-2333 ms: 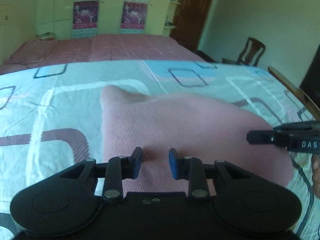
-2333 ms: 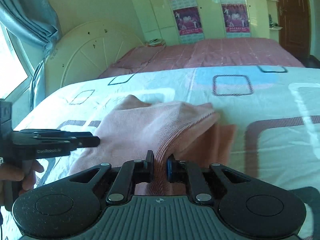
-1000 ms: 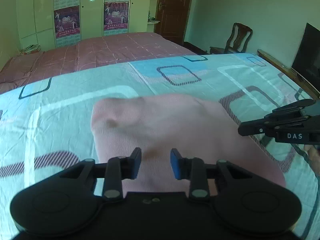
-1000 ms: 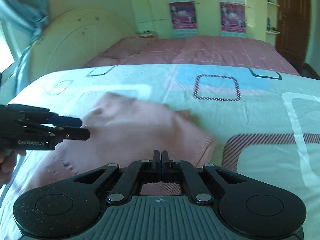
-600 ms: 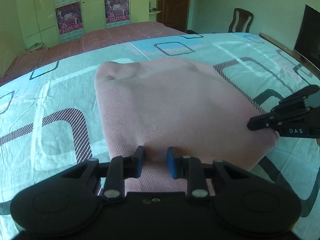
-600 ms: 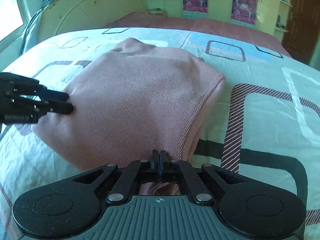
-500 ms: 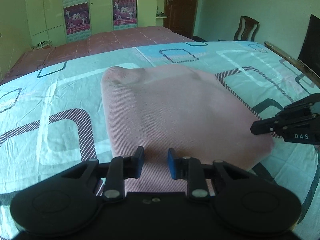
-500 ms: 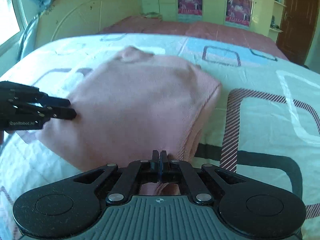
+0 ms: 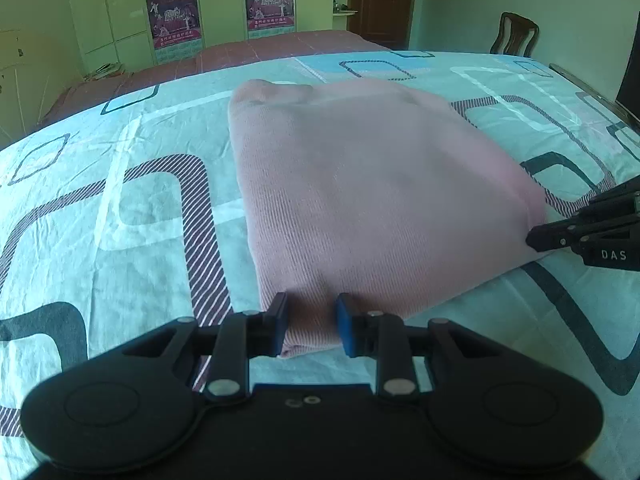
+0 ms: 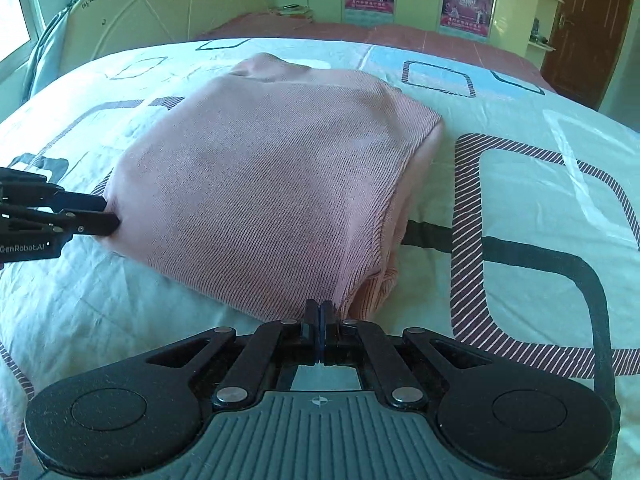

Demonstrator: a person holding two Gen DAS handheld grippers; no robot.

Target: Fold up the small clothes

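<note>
Folded pink ribbed-knit garment [image 9: 372,200] lies on the bed w/ pale blue sheet printed w/ rounded squares [image 9: 120,208], a near corner toward each set of tongs.

Left tongs [image 9: 308,326]: blue pads part-open, a bunched near corner of the pink knit sits between them, pads against the fabric on both sides, so gripping it. Same tongs show in right wrist view [image 10: 110,216] at the garment's left edge, tips touching the cloth.

Right tongs [image 10: 319,326]: pads fully together at the garment's near right corner, by the layered edge; can't tell whether any fabric is pinched. In left wrist view [image 9: 534,238] the tip meets the garment's right corner.

Behind: second bed w/ maroon cover [image 10: 400,36], wooden chair [image 9: 514,36].
</note>
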